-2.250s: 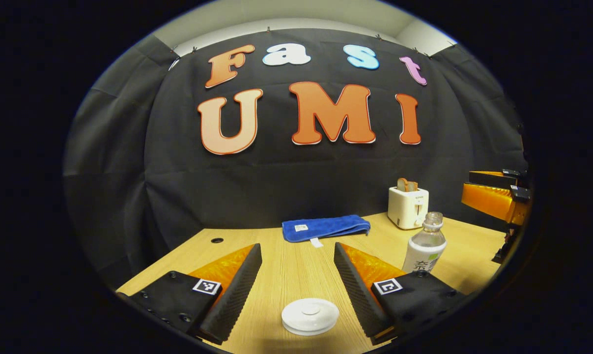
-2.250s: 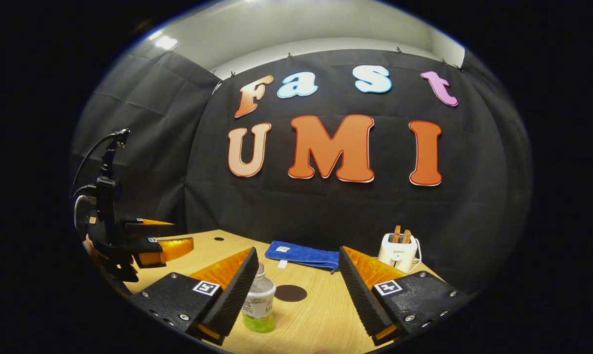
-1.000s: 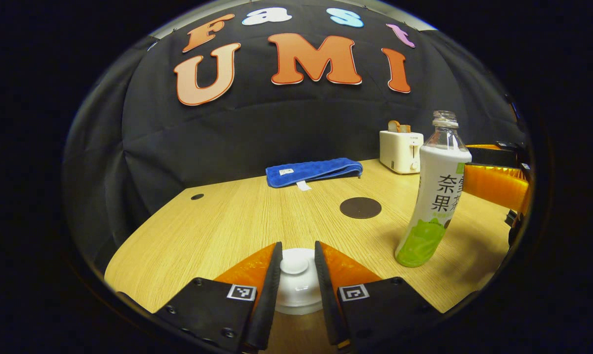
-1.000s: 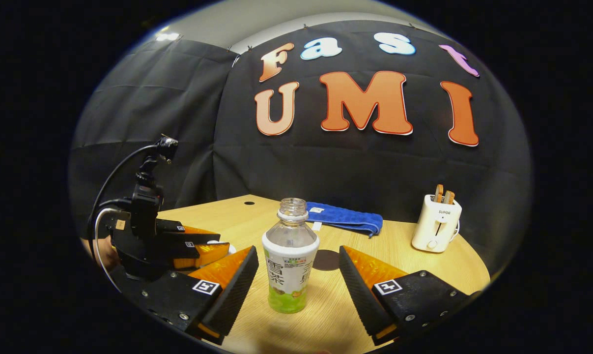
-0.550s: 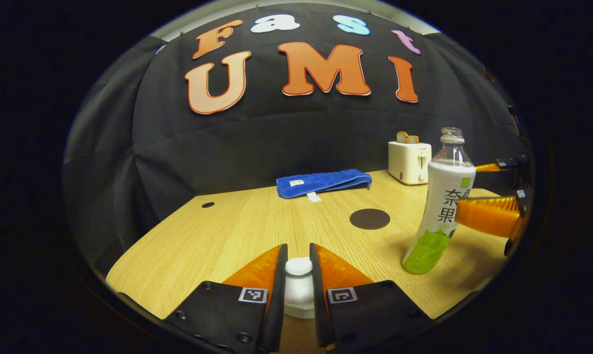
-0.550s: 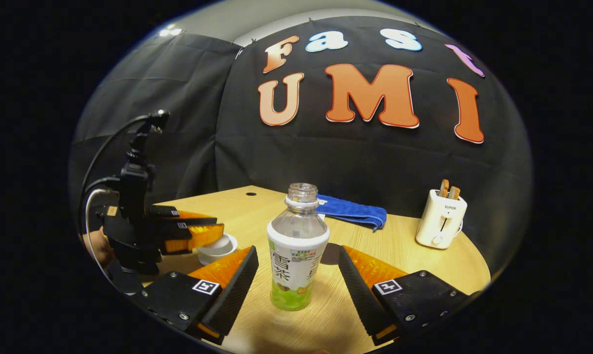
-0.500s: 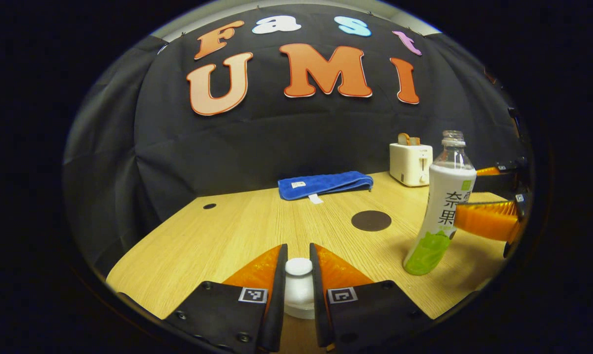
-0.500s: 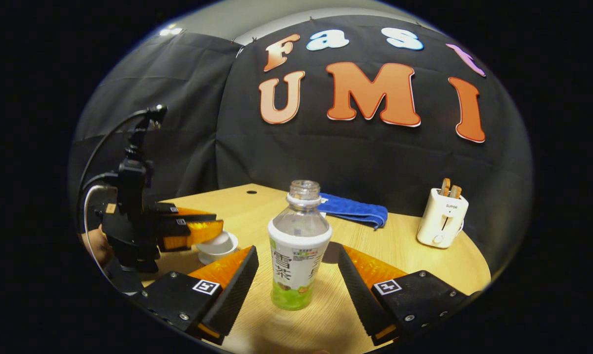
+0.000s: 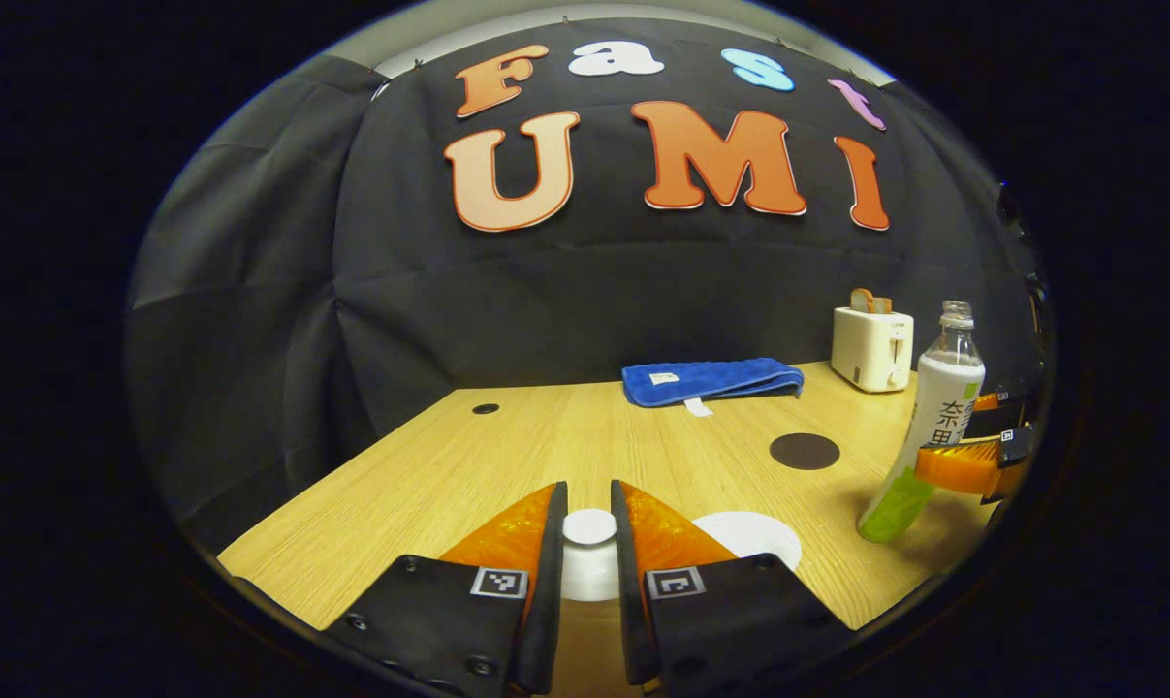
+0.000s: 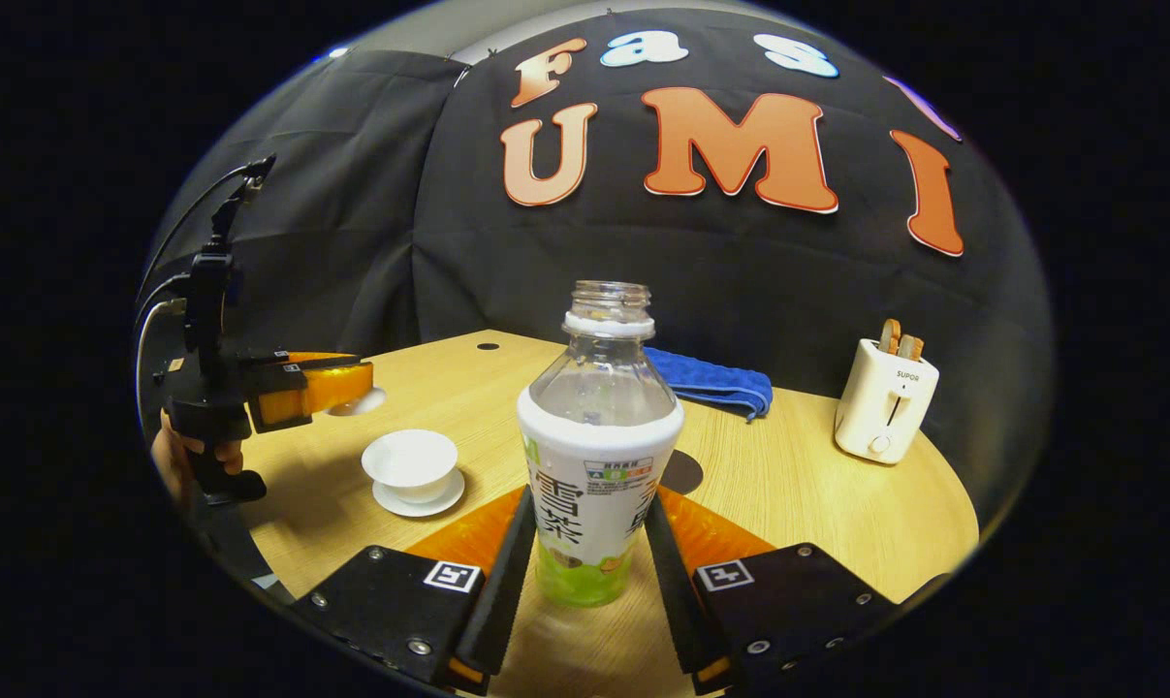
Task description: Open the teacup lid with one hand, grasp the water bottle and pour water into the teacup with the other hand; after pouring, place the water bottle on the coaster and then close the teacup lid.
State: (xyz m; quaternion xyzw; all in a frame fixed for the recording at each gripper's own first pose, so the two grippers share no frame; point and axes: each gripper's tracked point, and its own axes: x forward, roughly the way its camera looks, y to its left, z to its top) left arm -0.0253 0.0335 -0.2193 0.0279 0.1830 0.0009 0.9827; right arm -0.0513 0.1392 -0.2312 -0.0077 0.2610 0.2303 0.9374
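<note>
**Lid up, bottle clamped**

White porcelain sits pinched between my left jaws: the round white teacup lid, held by its knob. Half a second ago it still sat over the cup; now, in the right gripper view, the left gripper hangs above the pale wooden desk and off to the side, with the lid carried clear. The white teacup on its saucer stands open below, and in the left gripper view its white rim shows just beside my right finger.

My right jaws have changed too. They were spread wide either side of the clear plastic water bottle with the white and green label; now both fingers press on its lower body. The bottle is uncapped, upright, and its base looks to be on the desk or barely off it; I cannot tell which.

So, as I judge it, the opening step is done and the grasp is made. Next comes lifting and tipping the bottle over the open cup, which stands near, to my left. The round dark coaster waits behind the bottle, bare. A folded blue towel and a white toaster lie well back, out of the way.
</note>
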